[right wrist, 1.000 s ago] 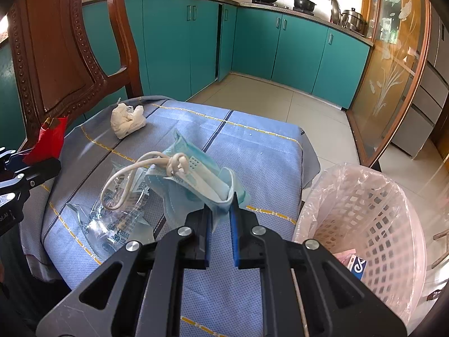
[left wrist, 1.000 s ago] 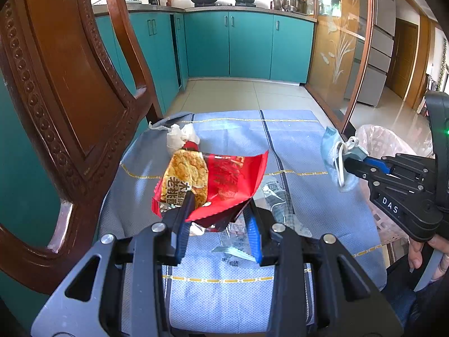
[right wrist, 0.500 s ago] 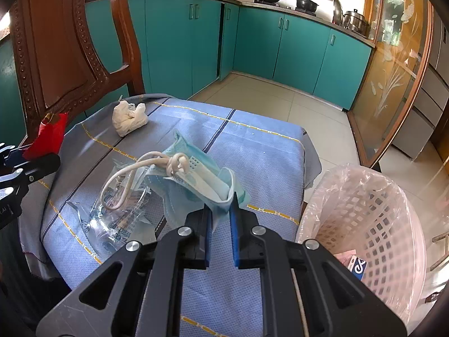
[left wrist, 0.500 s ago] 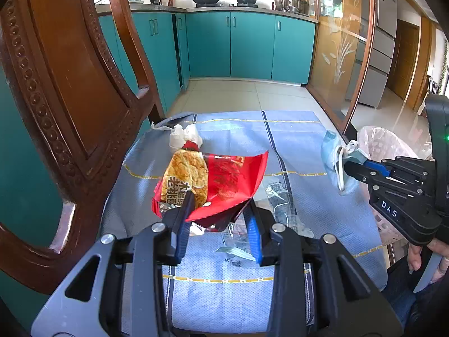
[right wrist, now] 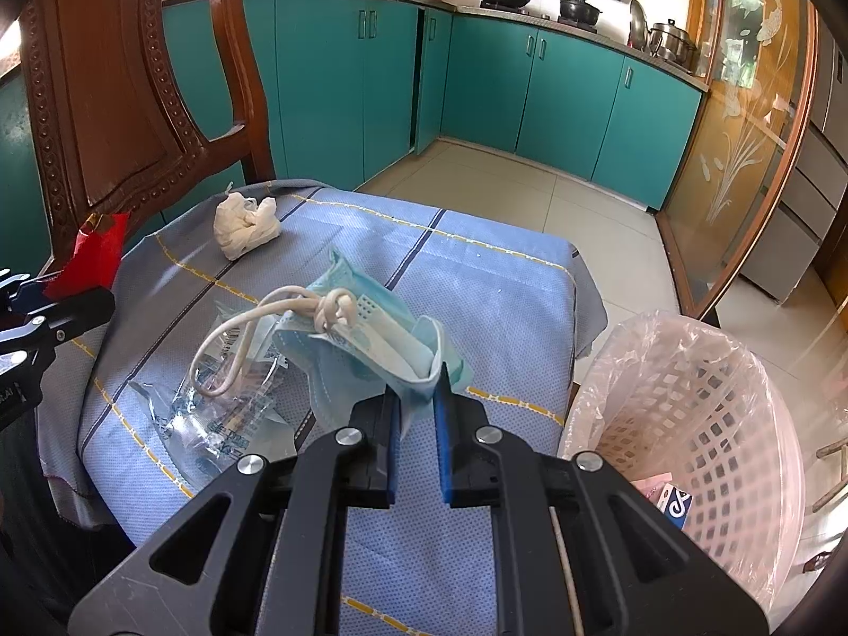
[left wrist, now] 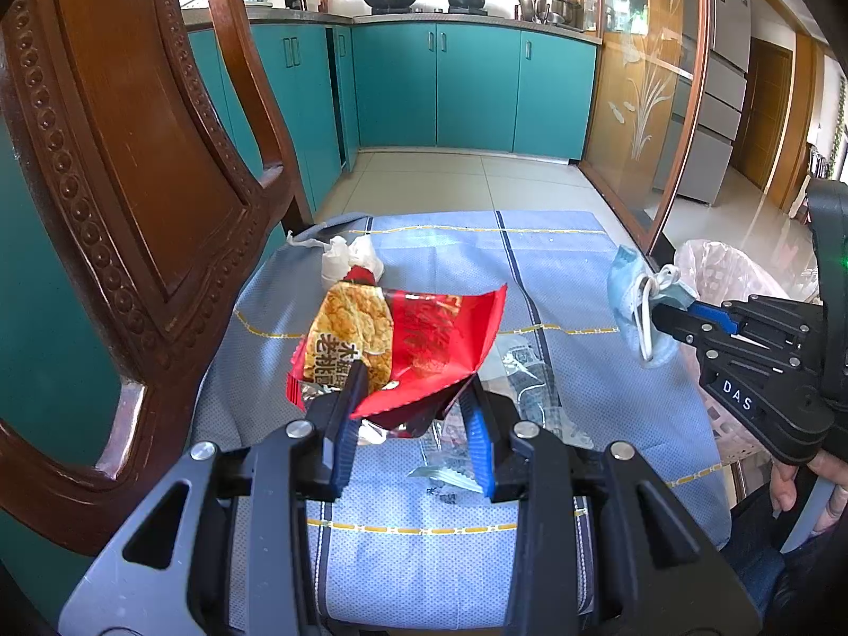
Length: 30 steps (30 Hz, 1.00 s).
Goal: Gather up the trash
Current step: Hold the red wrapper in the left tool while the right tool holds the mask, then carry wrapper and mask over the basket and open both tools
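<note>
In the right wrist view, the chair (right wrist: 132, 85) fills the upper left, and below it at the left edge the left gripper (left wrist: 413, 424) shows only its tip with a scrap of red. Its own camera tells more: its jaws are part-closed on the lower edge of a red snack wrapper (left wrist: 424, 339), which stands up off the blue cloth (right wrist: 477, 286) at frame centre. A crumpled tissue (right wrist: 246, 225) lies untouched toward the cloth's far left corner, and a clear plastic wrapper (right wrist: 222, 413) lies flat at lower left of centre. At centre the right gripper (right wrist: 416, 424) has its jaws nearly together on a corner of a blue mask (right wrist: 371, 350), held above the cloth with its knotted ear loops (right wrist: 265, 318) dangling out to the left over the clear wrapper. At lower right sits the lined bin (right wrist: 689, 397), just beside the cloth's edge, with a small carton already in it. The likely next step is carrying the mask right to the bin. The grip is on a thin folded corner, so a quick swing may let it slip out short of the rim. The trailing loops could snag the clear wrapper and drag it off the cloth, or catch on the bin's liner. The red wrapper is slick and pinched at one edge, so it may slide free.
</note>
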Motion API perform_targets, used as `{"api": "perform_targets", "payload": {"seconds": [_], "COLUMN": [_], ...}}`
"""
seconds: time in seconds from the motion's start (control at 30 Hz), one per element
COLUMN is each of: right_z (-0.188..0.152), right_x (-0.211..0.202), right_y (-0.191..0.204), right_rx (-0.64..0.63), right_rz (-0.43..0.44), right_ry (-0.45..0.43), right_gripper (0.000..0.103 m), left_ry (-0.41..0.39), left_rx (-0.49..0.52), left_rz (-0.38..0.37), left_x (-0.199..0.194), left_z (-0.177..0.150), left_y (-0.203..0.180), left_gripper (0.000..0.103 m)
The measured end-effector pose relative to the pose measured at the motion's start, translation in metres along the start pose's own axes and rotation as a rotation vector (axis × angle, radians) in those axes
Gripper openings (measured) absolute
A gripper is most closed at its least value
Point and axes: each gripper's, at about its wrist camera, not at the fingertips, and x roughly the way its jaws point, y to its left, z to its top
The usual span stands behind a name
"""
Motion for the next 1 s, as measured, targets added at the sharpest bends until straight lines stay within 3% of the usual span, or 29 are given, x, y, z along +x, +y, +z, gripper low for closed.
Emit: {"api": "perform_targets", "payload": {"seconds": [0.37,0.5,0.6,0.73,0.9,1.0], "right_z": [0.001,0.000,-0.005,-0.023,-0.066,-0.087], "right_x": [-0.013,-0.029,-0.046,-0.065,-0.062,-0.055], "right_y": [-0.012,-0.030,-0.060,-0.118,-0.186,-0.209], "right_rx": [0.034,0.075,0.137,0.289,0.492,0.582], "right_rz": [0.002,-0.015,-0.065,-0.157,-0.346,-0.373], "right_ry": [-0.040,-0.085,-0.123,-0.134,0.012,0.090], "right_gripper": [0.012,0.012,0.012,0.012,0.012,0.026], "left_ry": [-0.008,-0.013,-0.024,-0.011,0.015,0.045], "left_rx": [-0.004,0.006,0.037,0.085,0.171,0.244], "left_rz": [-0.004,-0.039,-0.106,-0.257,-0.436,-0.526], "left_x": [-0.002,-0.002,-0.002,0.007,0.024,0.037], "left_z": [0.002,0.009,0.018,0.032,0.050,0.059], "left_y": [0.000,-0.008,-0.026,-0.064,-0.130,-0.178], "left_gripper": [0.036,0.036,0.036,0.036,0.036,0.037]}}
